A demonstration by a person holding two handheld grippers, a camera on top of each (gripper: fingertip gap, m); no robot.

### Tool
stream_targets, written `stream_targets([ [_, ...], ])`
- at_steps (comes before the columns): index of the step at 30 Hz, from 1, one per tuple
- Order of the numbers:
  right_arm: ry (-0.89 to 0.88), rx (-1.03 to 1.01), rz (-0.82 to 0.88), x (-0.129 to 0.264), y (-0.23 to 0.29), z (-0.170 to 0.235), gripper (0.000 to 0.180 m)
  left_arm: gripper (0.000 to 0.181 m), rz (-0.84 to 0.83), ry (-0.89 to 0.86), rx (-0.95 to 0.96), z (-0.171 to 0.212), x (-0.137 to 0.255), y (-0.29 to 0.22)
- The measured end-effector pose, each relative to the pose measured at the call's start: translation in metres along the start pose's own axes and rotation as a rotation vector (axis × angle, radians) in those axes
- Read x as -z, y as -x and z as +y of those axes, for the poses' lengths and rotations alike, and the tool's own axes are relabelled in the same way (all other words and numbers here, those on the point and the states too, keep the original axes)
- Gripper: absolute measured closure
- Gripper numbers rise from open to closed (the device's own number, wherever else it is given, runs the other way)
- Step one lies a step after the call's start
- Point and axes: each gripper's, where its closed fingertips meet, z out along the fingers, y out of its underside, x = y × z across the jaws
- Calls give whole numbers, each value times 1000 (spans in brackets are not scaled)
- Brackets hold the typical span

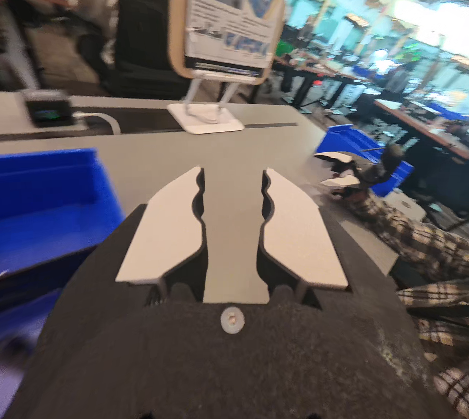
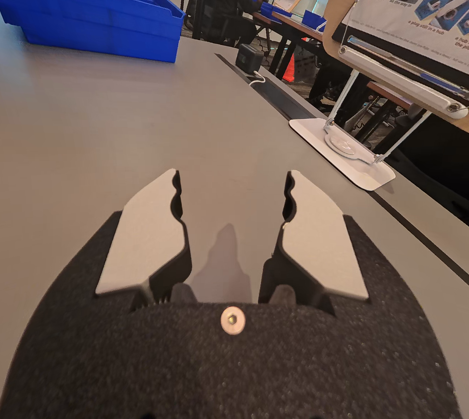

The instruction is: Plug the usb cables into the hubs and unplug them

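No USB cable plug or hub shows in either view. My left gripper point(image 1: 232, 171) is open and empty above the grey table point(image 1: 228, 150); this view is blurred. My right gripper point(image 2: 232, 173) is open wider, empty, low over the grey table point(image 2: 127, 115). The right gripper also shows in the left wrist view point(image 1: 338, 169), far right, held by a hand in a plaid sleeve point(image 1: 411, 232), beside a blue bin point(image 1: 355, 138). A blue bin point(image 1: 50, 201) sits just left of my left gripper.
An instruction board on a white stand point(image 1: 205, 120) stands at the table's back; it shows in the right wrist view point(image 2: 342, 150) too. Stacked blue bins point(image 2: 101, 19) sit at the far left. A small black box with a white cable point(image 2: 247, 58) sits by the table's black groove. About 40 centimetres separates my left fingertips from my right.
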Motion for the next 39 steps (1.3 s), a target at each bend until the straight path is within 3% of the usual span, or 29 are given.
stream_targets([
  [4,15,15,-5,-2,4,2,107,137,-271,156,57,15,54,71],
  [7,24,28,-2,-2,6,4,111,138,-383,276,134,40,77,104],
  [17,44,15,-2,-4,5,10,116,144,-586,654,276,124,90,150],
  [32,59,32,-25,-5,9,11,117,143,-625,690,425,150,79,176],
  [39,69,19,-32,-6,9,14,118,145,-646,796,416,168,68,177],
])
